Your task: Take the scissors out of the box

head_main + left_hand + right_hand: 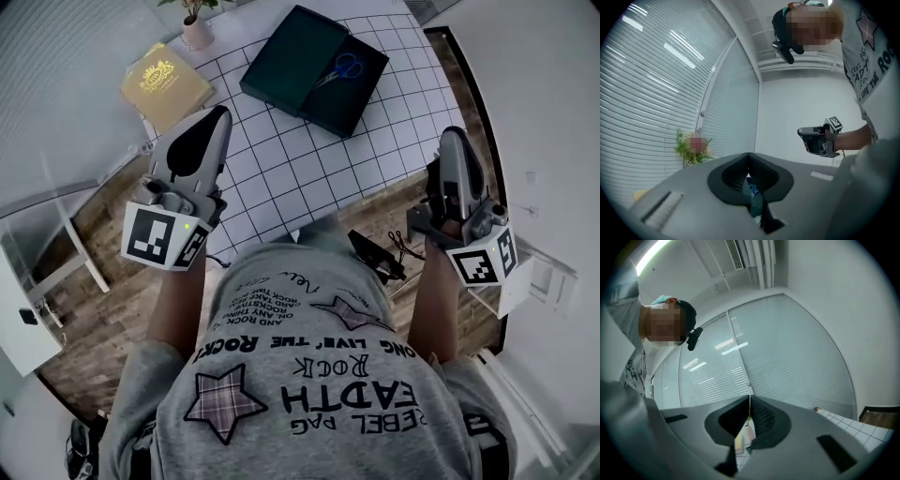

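Note:
Scissors with blue handles [343, 67] lie inside an open dark box [330, 111] at the far side of the white gridded table [281, 164]. The box's green lid [292, 54] rests along its left side. My left gripper [221, 111] is over the table's near left part, short of the box, with its jaws together and nothing in them. My right gripper [454, 131] is past the table's right edge, also shut and empty. In the left gripper view, the box and blue handles [752, 189] show through the gap below the shut left gripper [749, 154]. The right gripper [749, 397] points level.
A yellow book [166, 82] lies at the table's far left corner. A small potted plant [197, 28] stands behind it. Wooden floor shows on both sides of the table. A black device with cables [380, 255] hangs at the person's waist.

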`<state>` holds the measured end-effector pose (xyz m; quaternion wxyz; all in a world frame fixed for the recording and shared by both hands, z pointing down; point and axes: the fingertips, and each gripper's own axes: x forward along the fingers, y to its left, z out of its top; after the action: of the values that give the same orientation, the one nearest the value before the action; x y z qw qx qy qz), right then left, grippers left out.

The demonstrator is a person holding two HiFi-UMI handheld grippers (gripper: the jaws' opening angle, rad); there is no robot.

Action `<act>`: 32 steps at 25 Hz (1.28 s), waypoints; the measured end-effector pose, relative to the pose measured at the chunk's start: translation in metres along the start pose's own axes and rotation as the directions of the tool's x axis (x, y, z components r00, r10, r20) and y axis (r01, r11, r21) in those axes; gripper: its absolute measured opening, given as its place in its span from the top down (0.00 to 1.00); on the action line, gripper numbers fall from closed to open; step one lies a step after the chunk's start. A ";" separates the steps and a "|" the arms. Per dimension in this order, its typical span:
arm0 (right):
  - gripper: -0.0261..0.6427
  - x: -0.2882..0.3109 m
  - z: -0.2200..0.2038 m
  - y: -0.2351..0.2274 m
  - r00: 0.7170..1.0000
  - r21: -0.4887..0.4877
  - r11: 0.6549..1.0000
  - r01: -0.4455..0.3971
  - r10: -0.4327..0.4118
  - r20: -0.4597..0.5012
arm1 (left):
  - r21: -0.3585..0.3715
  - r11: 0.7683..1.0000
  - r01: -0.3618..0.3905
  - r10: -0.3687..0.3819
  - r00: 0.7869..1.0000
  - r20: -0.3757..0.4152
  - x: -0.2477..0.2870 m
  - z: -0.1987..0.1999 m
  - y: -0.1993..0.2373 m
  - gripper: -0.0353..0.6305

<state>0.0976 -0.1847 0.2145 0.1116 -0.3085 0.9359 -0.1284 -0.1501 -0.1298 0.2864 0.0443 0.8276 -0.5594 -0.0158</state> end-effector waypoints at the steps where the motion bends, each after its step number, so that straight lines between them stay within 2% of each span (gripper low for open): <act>1: 0.94 0.001 0.000 -0.001 1.000 0.003 1.000 -0.005 0.005 -0.001 | -0.001 1.000 -0.006 0.006 1.000 -0.003 -0.001 -0.001 0.000 0.93; 12: 0.94 0.029 -0.001 -0.032 0.990 0.050 0.990 -0.135 0.137 -0.029 | -0.001 0.991 -0.133 0.133 0.991 -0.022 0.009 -0.001 -0.010 0.93; 23: 0.94 0.042 -0.002 -0.066 0.973 0.044 0.977 -0.208 0.211 -0.088 | -0.011 0.984 -0.178 0.178 0.984 -0.025 0.046 -0.004 -0.027 0.93; 32: 0.94 0.066 -0.027 -0.079 0.937 -0.002 0.958 -0.287 0.280 -0.211 | -0.032 0.976 -0.214 0.213 0.976 -0.046 0.070 -0.020 -0.021 0.93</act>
<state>0.0813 -0.2818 0.2561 0.0252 -0.1572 0.9790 -0.1271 -0.1032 -0.1859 0.3057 0.0727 0.7619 -0.6436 -0.0037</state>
